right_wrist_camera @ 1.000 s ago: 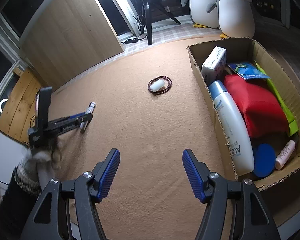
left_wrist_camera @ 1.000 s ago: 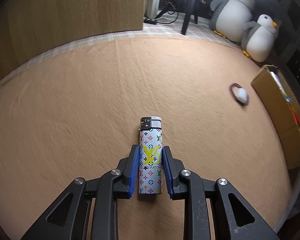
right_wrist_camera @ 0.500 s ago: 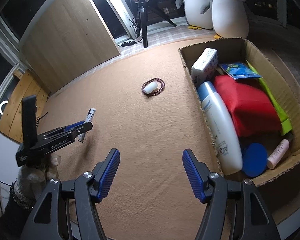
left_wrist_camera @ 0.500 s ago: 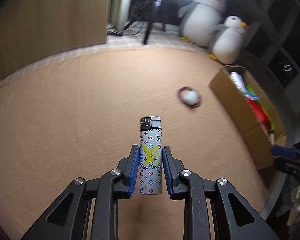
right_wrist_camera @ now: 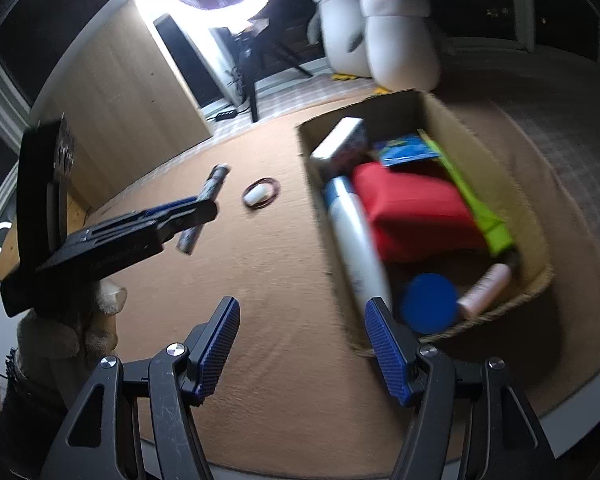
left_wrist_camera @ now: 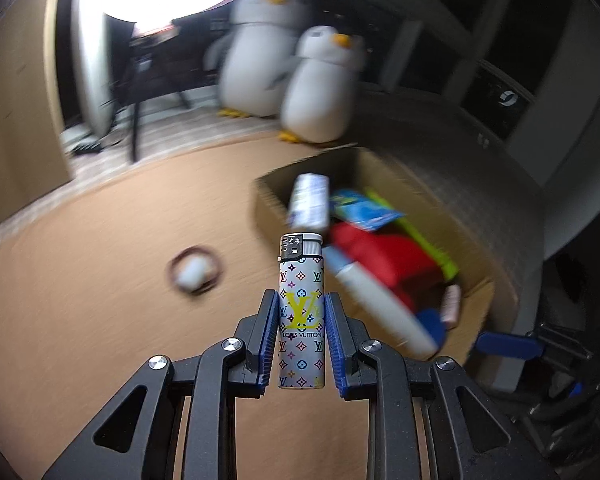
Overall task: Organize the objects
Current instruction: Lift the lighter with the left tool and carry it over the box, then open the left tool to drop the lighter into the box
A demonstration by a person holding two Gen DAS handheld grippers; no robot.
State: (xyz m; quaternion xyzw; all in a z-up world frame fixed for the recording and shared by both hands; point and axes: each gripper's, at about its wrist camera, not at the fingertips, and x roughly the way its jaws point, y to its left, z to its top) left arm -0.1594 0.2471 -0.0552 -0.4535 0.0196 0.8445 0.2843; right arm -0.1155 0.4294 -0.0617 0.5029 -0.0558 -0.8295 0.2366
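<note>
Lighter (left_wrist_camera: 301,312) sits clamped between the 2 blue pads of the left gripper (left_wrist_camera: 301,334), its metal cap pointing forward past the fingertips and its base back near the finger roots.

Left wrist view: ahead and to the right of the tips lies the cardboard box (left_wrist_camera: 268,204), already crowded with a white bottle (left_wrist_camera: 374,300), a red pouch (left_wrist_camera: 384,256) and a small white carton (left_wrist_camera: 309,200). Ahead and to the left, a hair tie (left_wrist_camera: 196,270) ringed round a white lump rests on the tan cloth (left_wrist_camera: 80,300). To do this step well, I judge the lighter should be carried over the near box wall before the pads part, and let go above a gap rather than on the sloping bottle, where it could roll. The grip looks square and firm, so no regrasp seems needed. The blur makes the free space inside the box hard to judge from here.

Right wrist view: the right gripper (right_wrist_camera: 302,350) stands wide with nothing between its pads, and the box corner is just ahead of its right finger. This view shows what the other cannot: the lighter (right_wrist_camera: 204,208) seen from the side, tilted and clear of the cloth, held out in front and to the left by a gloved hand (right_wrist_camera: 66,320). It also gives a clearer look into the box, with a blue disc (right_wrist_camera: 430,302) and a pink tube (right_wrist_camera: 486,290) at the near end.
</note>
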